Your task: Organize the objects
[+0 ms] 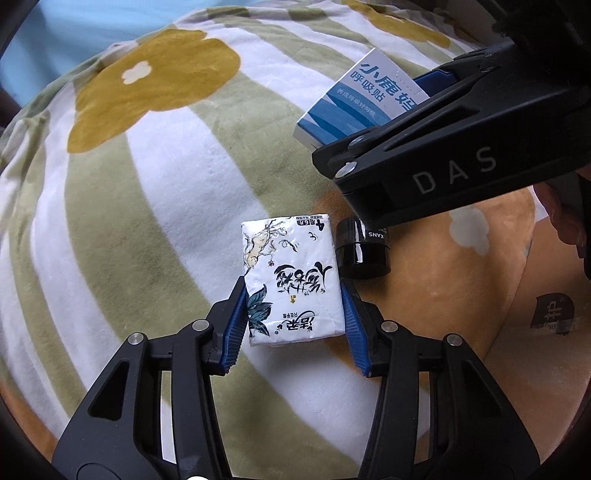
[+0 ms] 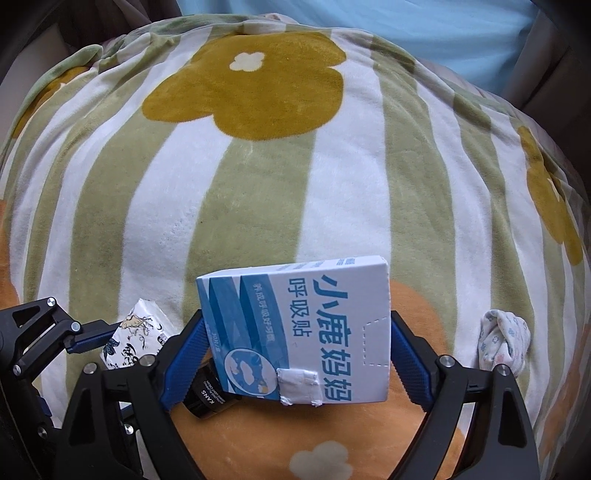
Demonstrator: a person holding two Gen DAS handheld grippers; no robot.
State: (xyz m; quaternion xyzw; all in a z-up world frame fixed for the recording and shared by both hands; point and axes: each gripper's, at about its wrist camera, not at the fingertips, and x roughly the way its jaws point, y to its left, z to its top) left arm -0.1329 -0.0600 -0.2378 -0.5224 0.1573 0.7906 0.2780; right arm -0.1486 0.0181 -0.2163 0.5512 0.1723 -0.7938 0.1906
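Both grippers are loaded: the left gripper [image 1: 293, 314] clamps the tissue pack [image 1: 290, 278] between its jaws, the right gripper [image 2: 297, 354] pinches the blue box [image 2: 306, 328]; black jar [image 1: 364, 253] beyond the left jaws and rolled cloth [image 2: 502, 341] look unsorted

Place: a home, most likely a bedroom, though the room itself hardly shows.
Surface: a soft plush blanket [image 2: 280, 192] fills both views, striped green and white with mustard and orange flowers, rumpled and rounded like bedding over a bed.
Backdrop: a plain light blue cloth [image 2: 424, 33] lies along the upper right of the right wrist view and the upper left of the left wrist view.
Household items: a tissue pack [image 1: 291, 280] at lower centre of the left wrist view, a black cosmetic jar [image 1: 364, 254] just beside it, a blue and white box [image 2: 299, 332] with Chinese print.
Clothing: a small balled-up patterned sock [image 2: 502, 343] rests on the blanket at lower right of the right wrist view.
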